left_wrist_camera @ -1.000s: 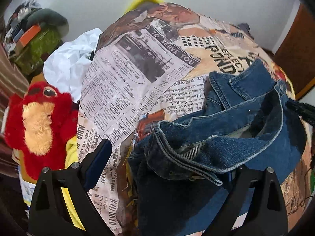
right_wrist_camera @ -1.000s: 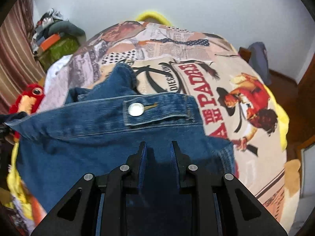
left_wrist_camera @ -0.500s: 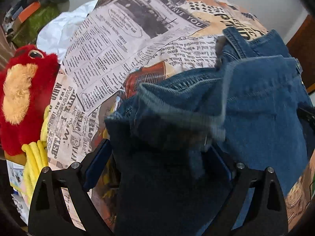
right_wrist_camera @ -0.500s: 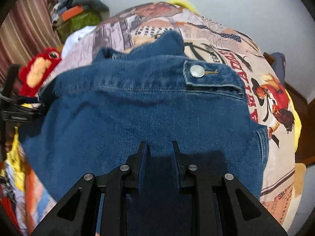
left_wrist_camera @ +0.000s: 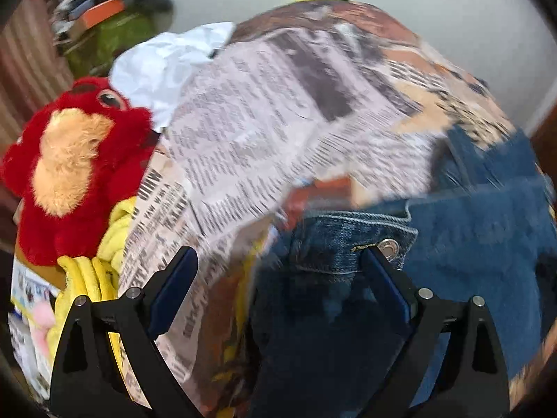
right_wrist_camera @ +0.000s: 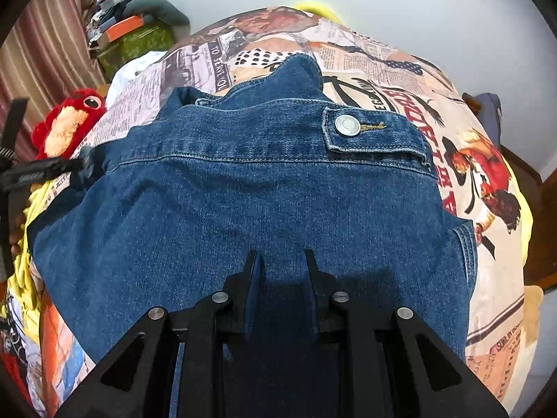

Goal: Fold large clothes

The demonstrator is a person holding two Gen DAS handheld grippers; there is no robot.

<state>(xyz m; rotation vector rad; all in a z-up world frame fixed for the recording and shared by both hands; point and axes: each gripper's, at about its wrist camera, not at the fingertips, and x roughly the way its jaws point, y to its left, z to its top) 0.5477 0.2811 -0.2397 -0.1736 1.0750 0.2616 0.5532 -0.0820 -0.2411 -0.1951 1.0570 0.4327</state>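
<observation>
- Right gripper (right_wrist_camera: 280,261): fingers pinch a fold of the coarse denim jacket (right_wrist_camera: 250,191).
- Left gripper (left_wrist_camera: 278,268): fingers spread wide, seemingly free of cloth; view blurred.
- Newsprint-patterned bedspread (left_wrist_camera: 264,125) underneath.

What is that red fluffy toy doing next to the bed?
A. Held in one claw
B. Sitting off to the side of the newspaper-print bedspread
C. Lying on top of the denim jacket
B: the red plush toy sits beside the bedspread, apart from the denim jacket.
</observation>
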